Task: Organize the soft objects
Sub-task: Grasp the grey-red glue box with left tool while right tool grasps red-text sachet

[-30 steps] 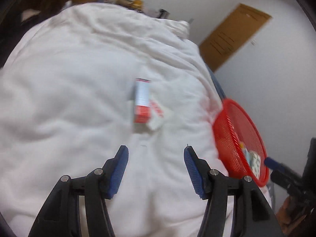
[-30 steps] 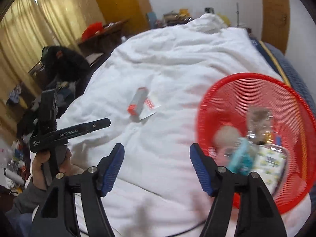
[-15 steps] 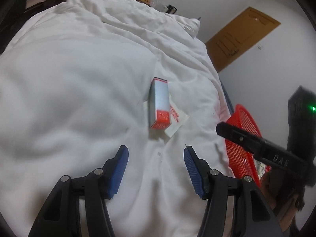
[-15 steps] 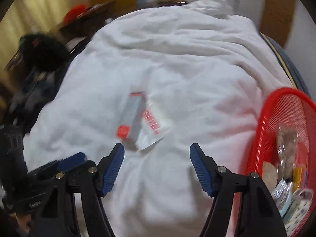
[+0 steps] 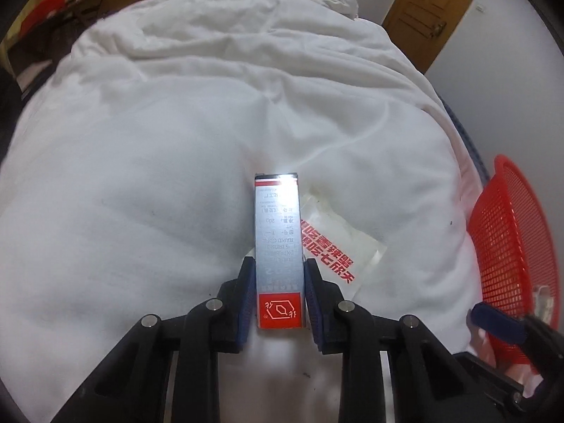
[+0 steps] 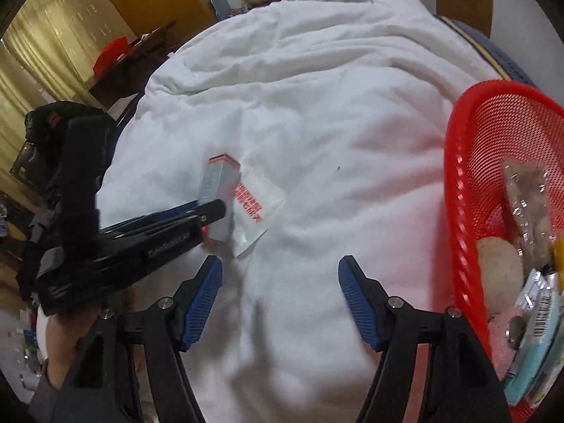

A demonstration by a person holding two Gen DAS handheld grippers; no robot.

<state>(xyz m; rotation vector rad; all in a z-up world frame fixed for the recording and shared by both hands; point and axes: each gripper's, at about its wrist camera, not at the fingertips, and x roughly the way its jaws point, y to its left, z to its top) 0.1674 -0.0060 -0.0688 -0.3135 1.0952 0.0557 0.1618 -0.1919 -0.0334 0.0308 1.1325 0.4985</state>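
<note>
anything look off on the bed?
Only minor: the red basket sits tipped at the duvet's edge. The left gripper is closing on the box, which overlaps a clear packet.

The left claw (image 5: 279,294), which a second ago hovers short of the silver-and-red box (image 5: 278,246) with its blue pads wide apart, now straddles the box's red end, and its jaws are closing with the box between them, the pads at its two long sides. The right claw (image 6: 280,299) moves away from the red basket (image 6: 458,211): the basket, first filling the space ahead of it, now sits at the right edge, and white duvet (image 6: 317,105) lies beneath its parted pads.
</note>
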